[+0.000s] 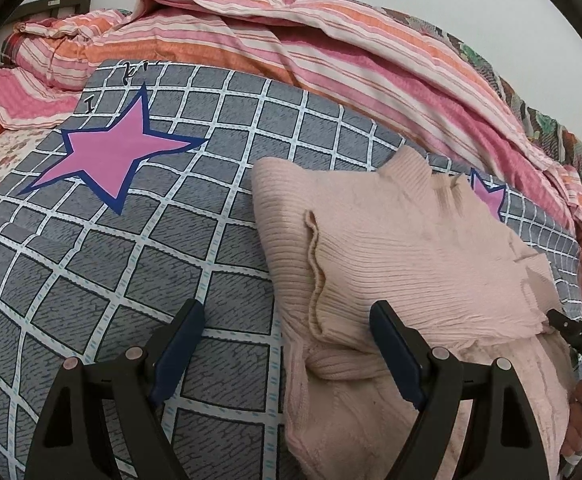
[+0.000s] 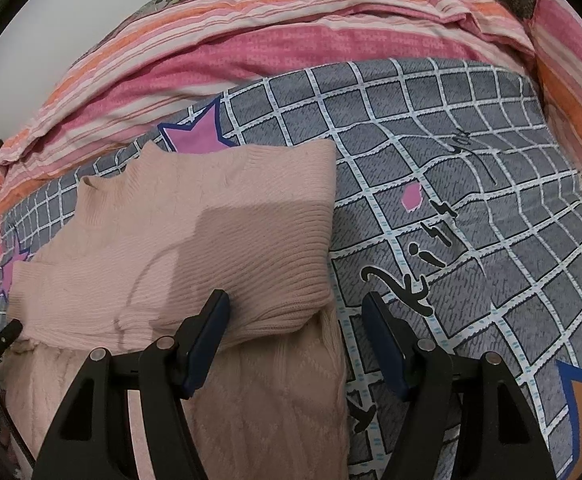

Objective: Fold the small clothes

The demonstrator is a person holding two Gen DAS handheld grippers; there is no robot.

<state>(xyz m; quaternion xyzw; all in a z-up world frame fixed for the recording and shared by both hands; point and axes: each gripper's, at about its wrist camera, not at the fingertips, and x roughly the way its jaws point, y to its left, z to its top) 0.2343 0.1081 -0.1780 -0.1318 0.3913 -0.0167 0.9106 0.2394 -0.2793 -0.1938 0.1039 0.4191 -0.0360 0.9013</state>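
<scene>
A pale pink ribbed knit sweater (image 1: pixel 403 248) lies partly folded on a bed. Its upper half is doubled over the lower body, the fold edge running across the near side. The high collar points toward 12 o'clock in the left wrist view, and toward 10 o'clock in the right wrist view (image 2: pixel 195 240). A seam ridge curls up at the garment's 9 o'clock side. The lower layer shows a cable pattern.
</scene>
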